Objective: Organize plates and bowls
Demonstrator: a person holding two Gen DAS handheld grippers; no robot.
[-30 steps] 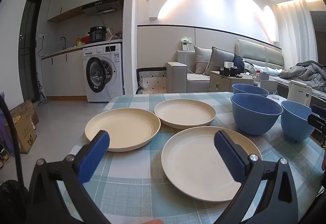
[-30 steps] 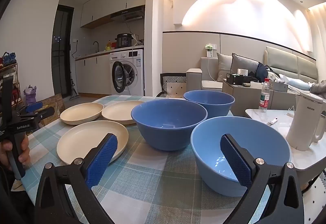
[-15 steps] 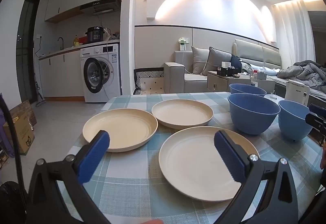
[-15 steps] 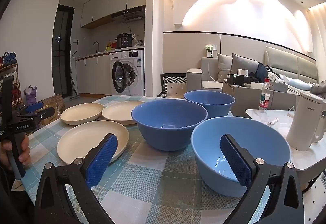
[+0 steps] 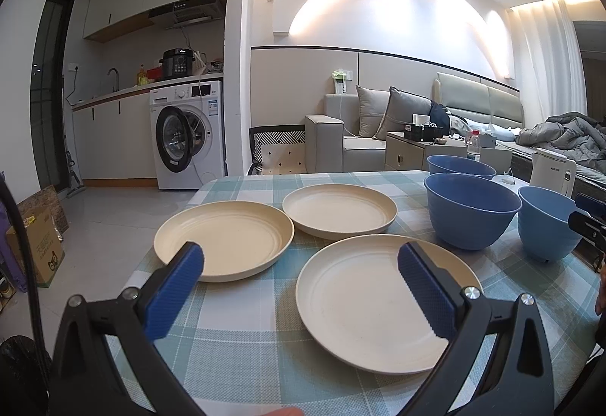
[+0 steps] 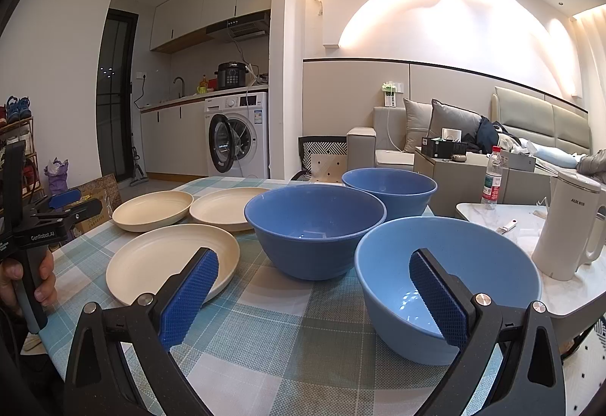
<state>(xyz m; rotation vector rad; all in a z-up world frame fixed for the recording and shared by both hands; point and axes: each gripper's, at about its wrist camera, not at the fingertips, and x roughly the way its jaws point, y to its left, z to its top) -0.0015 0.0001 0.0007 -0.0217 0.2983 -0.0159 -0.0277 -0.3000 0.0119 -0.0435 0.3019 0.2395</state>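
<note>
While both grippers hover above the near edge of the checked tablecloth (image 5: 246,344), we hold the left gripper (image 5: 301,293) with its jaws spread wide and gripping nothing; its blue pads (image 5: 174,289) frame the near cream plate (image 5: 363,306). We hold the right gripper (image 6: 312,296) likewise spread and unloaded, its right pad in front of the light blue bowl (image 6: 473,257). Three cream plates lie flat and separate on the cloth: the near one, the left plate (image 5: 223,238) and the far plate (image 5: 339,209); the last two sit just beside each other. All three show bare inner surfaces. Three bowls stand upright to the right of the plates: the light blue bowl nearest, the middle dark blue bowl (image 6: 314,223) and the far dark blue bowl (image 6: 390,185). We see nothing inside the two nearer bowls; the far bowl's bottom is hidden. A white kettle (image 6: 568,226) and a water bottle (image 6: 492,177) stand on the adjoining marble table (image 6: 488,213).
</note>
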